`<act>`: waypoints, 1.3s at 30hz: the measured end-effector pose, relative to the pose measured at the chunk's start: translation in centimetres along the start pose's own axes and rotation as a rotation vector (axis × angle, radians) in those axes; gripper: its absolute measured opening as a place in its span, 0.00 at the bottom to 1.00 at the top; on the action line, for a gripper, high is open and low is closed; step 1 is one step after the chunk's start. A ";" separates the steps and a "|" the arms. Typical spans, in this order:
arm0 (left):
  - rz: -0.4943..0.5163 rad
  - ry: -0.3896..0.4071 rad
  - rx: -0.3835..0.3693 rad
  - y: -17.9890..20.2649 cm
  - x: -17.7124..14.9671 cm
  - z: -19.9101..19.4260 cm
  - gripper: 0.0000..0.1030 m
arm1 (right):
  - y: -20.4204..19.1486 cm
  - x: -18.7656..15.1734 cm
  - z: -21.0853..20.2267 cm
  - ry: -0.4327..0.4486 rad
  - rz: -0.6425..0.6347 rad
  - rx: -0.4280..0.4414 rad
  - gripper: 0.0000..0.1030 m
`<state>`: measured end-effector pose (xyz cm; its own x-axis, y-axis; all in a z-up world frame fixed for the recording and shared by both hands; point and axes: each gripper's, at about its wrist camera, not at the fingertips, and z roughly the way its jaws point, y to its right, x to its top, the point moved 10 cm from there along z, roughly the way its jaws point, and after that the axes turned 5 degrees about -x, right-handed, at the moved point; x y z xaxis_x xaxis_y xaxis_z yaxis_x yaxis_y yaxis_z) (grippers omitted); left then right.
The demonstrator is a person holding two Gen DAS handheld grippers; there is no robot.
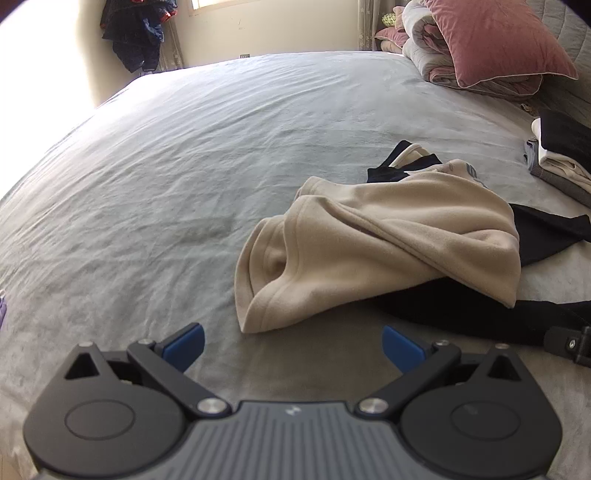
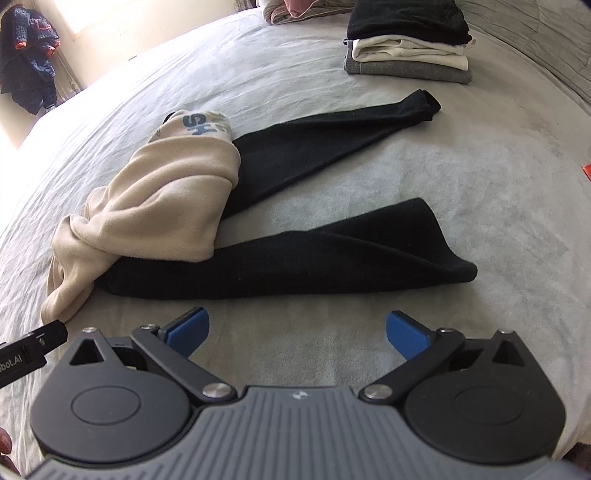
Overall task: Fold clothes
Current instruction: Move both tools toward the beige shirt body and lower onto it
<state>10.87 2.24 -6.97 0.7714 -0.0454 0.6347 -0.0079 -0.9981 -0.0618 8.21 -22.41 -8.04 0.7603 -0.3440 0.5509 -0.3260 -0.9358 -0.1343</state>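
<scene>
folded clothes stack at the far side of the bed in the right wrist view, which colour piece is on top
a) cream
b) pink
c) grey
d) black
d) In the right wrist view the folded clothes stack on the pale grey bedsheet has a black folded piece on top, a cream piece under it and a grey piece at the bottom.

Blown-out window [image 1: 207, 5] daylight upper left; fisheye-bent edges.

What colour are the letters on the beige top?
Blue letters on the beige top, clearest in the right wrist view.
</scene>
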 end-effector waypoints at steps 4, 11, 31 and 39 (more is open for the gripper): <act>0.008 0.014 0.039 -0.4 1.8 1.1 1.00 | -1.3 2.8 -0.8 0.083 -0.046 0.036 1.00; 0.008 0.005 0.072 0.1 2.4 4.3 1.00 | -3.6 4.2 1.5 0.070 -0.162 0.062 1.00; 0.112 0.022 0.112 0.7 1.7 7.8 1.00 | -3.8 3.2 8.2 -0.046 -0.260 0.066 1.00; 0.062 0.015 0.104 0.4 1.5 8.0 1.00 | -3.8 3.0 8.2 -0.007 -0.271 0.071 1.00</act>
<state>17.09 2.12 -12.19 0.7618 -0.1080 0.6388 0.0116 -0.9836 -0.1801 16.32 -20.55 -12.59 0.8182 -0.0804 0.5693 -0.0698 -0.9967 -0.0405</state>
